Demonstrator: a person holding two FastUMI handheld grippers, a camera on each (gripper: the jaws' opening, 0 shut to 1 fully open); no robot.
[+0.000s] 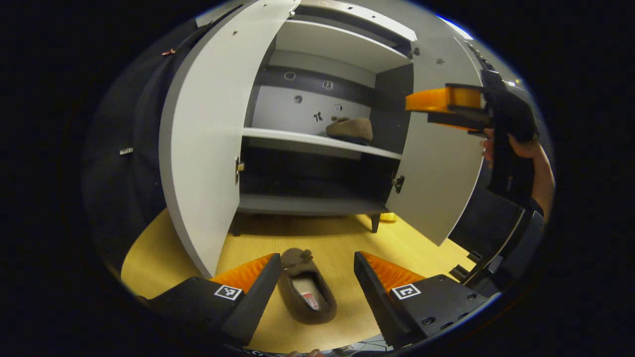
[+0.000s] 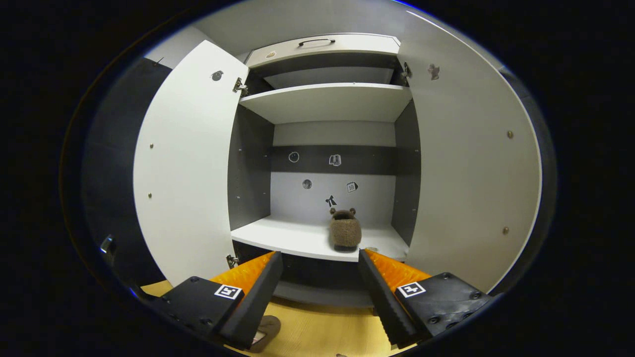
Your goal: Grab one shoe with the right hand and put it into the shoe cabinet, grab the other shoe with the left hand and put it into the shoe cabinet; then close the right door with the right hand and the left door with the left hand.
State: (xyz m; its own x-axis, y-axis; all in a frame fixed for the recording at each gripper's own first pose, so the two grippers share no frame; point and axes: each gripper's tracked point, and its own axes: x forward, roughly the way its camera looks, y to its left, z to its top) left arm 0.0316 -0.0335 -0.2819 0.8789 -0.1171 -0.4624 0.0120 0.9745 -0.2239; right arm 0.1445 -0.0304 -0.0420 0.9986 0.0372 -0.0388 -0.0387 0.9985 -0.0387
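- The booth has a pale wood-look floor (image 1: 327, 238), and on it stands a grey shoe cabinet (image 2: 327, 101) with both doors swung wide: the left door (image 1: 208, 148) and the right door (image 1: 436, 173) stand clear of the shelves.
- One brown shoe (image 2: 345, 229) already sits on the middle shelf (image 2: 297, 238), toward the right side, its back end facing out in the right gripper view.
- The other shoe (image 1: 305, 287) lies on the floor in front of the cabinet, opening upward, between the spread fingers of the left gripper (image 1: 317, 277) but touched by neither, as far as I can judge.
- The left gripper's fingers are wide apart and hold nothing; it hangs just above the shoe.
- The right gripper (image 2: 320, 277) is likewise spread wide and empty, pointed at the shelf; in the left gripper view it is up by the right door, held in a hand (image 1: 521, 146).
- The shoe looks like a soft, fuzzy slipper: light, floppy, likely to fold if pinched at the toe.
- I'd take it across the sides near the middle of the opening, or pinch one side wall by the heel, where the sole gives some stiffness. The fuzz should give fair grip.
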